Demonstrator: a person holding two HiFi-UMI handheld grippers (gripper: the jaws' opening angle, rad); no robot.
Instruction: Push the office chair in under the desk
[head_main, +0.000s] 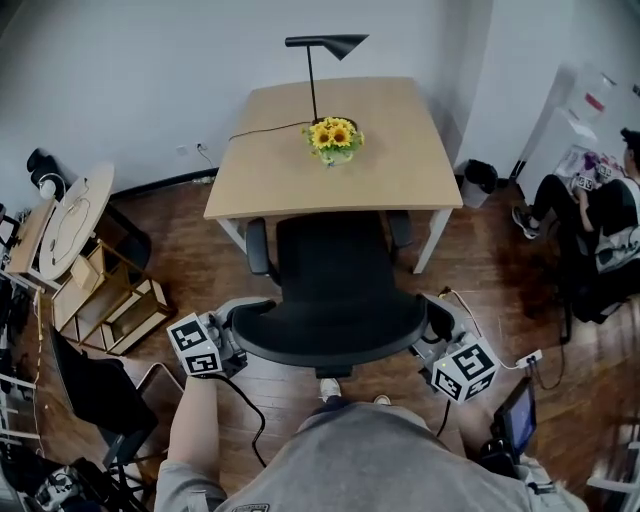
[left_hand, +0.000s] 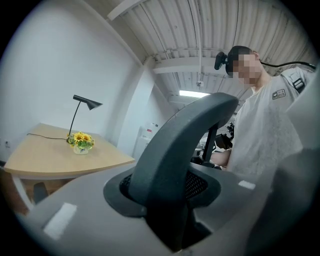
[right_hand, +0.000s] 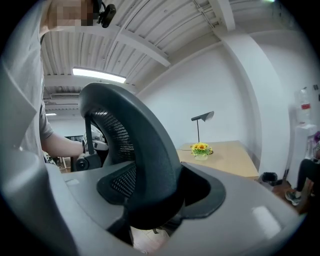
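Wood floor (head_main: 190, 240), white walls, one pale desk (head_main: 300, 170) set against the far wall.

- Office chair (head_main: 335, 290): at the desk's near edge, centred between its legs. Seat front seems just under the top. Backrest well clear on your side. Judged partway in.
- Armrests: left one (head_main: 258, 245) and right one (head_main: 399, 228) sit right at the desk's near edge. Whether they clear the underside cannot be told.
- Left hand-held gripper (head_main: 228, 340): clamped part-open on the backrest's left rim, on the side away from the desk.
- Right hand-held gripper (head_main: 437, 338): likewise closed around the right rim.
- Black lamp (head_main: 325, 45): near the desk's far edge, its cord (head_main: 265, 128) running off the left side.
- Sunflower pot (head_main: 334, 137): mid-desk, just in front of the lamp.

Risks, as judged:
- Armrests strike the desk edge if they ride too high. The jolt could rock the pot or lamp.
- Uneven push from your two sides would swivel the seat and skew the chair into a desk leg.
- Rims are curved and smooth, so a pad could slide off under load.
- Floor cable (head_main: 470, 310) right of the desk's front leg could snag the base.

Writing: none legible on chair, lamp or desk. Only square markers on the gripper cubes.
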